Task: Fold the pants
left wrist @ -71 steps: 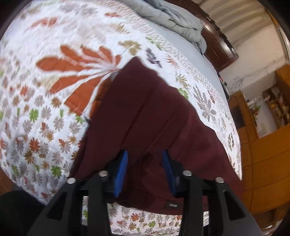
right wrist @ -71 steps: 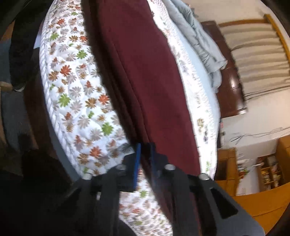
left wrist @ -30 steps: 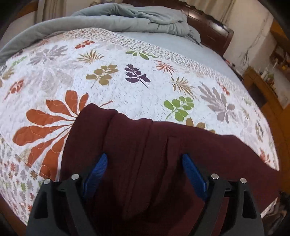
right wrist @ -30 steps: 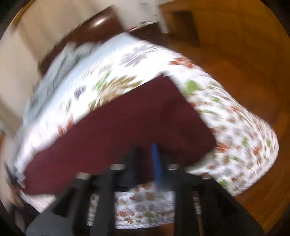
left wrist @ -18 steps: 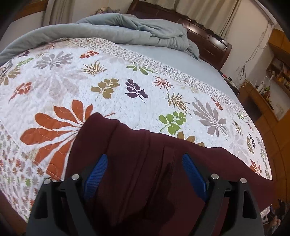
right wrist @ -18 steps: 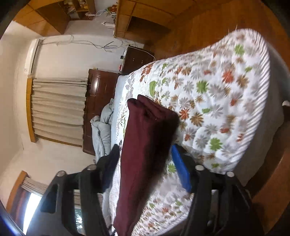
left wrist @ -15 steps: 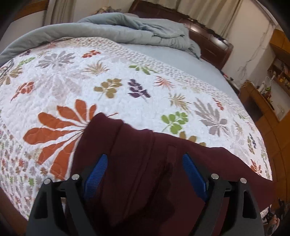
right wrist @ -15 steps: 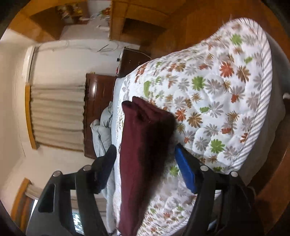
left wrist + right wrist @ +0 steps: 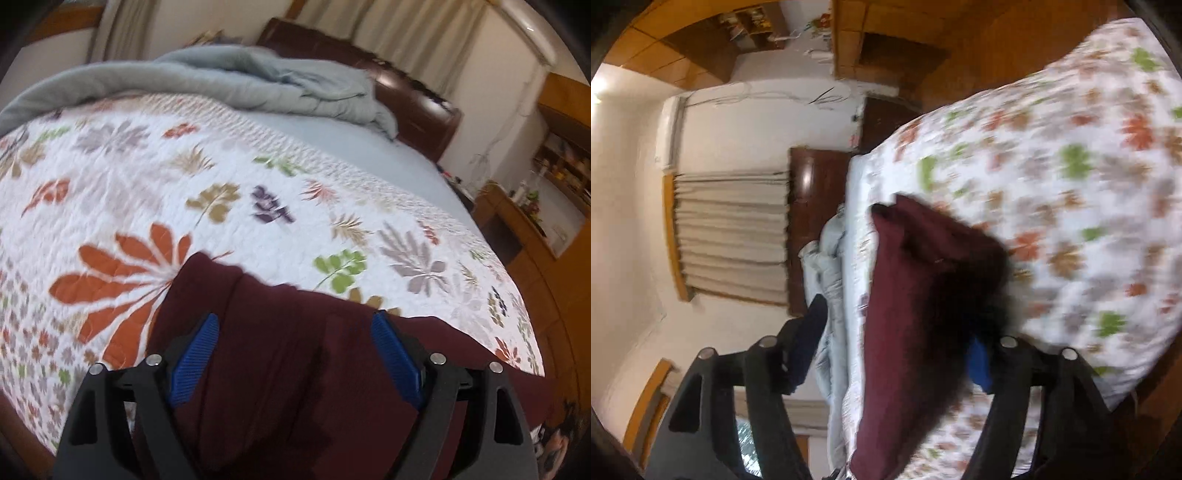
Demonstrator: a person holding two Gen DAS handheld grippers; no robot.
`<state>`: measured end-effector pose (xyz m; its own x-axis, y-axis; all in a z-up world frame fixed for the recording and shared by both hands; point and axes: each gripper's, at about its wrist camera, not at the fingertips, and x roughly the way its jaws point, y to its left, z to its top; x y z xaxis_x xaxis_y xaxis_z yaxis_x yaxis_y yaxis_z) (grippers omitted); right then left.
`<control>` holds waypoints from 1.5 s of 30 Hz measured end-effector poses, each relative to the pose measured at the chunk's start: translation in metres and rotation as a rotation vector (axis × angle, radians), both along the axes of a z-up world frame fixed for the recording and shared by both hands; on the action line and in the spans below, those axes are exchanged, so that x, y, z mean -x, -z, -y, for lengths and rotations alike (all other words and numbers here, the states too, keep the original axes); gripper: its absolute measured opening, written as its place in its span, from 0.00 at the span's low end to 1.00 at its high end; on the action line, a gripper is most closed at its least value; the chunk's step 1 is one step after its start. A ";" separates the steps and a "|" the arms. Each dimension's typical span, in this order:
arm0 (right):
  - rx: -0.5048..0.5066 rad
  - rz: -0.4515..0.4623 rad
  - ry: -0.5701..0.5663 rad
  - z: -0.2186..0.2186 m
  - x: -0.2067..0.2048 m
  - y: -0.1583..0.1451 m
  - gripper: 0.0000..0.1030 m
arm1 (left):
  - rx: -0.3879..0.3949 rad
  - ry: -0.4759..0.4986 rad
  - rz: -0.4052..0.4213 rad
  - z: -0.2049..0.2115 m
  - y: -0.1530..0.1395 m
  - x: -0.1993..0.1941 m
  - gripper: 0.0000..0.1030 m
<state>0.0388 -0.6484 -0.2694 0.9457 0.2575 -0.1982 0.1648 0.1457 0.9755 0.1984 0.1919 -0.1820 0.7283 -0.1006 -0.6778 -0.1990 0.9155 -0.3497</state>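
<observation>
The dark maroon pants (image 9: 295,350) lie folded in a thick stack near the front edge of the flowered quilt (image 9: 221,184). My left gripper (image 9: 295,354) hovers just above the stack, open wide, and its blue pads (image 9: 195,358) touch no cloth. The right wrist view is rolled on its side. There the folded pants (image 9: 916,295) show end-on, lying between the fingers of my right gripper (image 9: 897,332). That gripper is open: one finger (image 9: 809,332) stands clear of the cloth, the blue pad of the other sits close by the stack's edge.
A rumpled grey duvet (image 9: 221,85) lies at the far end of the bed before a dark wooden headboard (image 9: 417,107). Wooden cabinets and shelves (image 9: 554,155) line the right wall. Wooden floor (image 9: 1015,40) lies beyond the bed's corner.
My right gripper let go of the pants, rolled onto its side and now straddles the folded stack with wide jaws. The left gripper rose slightly and stayed open.
</observation>
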 end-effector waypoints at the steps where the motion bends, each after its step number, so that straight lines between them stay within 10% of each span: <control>1: 0.008 -0.002 -0.003 0.000 -0.002 -0.003 0.67 | 0.003 0.023 -0.012 0.002 0.002 -0.004 0.83; 9: 0.086 -0.072 -0.030 -0.005 -0.013 -0.004 0.58 | -0.007 0.036 -0.119 0.005 0.033 -0.022 0.87; 13: 0.101 -0.148 -0.059 -0.006 -0.024 -0.004 0.18 | -0.006 0.054 -0.117 0.004 0.033 -0.022 0.87; 45: 1.013 -0.244 -0.104 -0.201 -0.081 -0.216 0.15 | 0.244 0.132 0.053 -0.029 0.023 0.002 0.87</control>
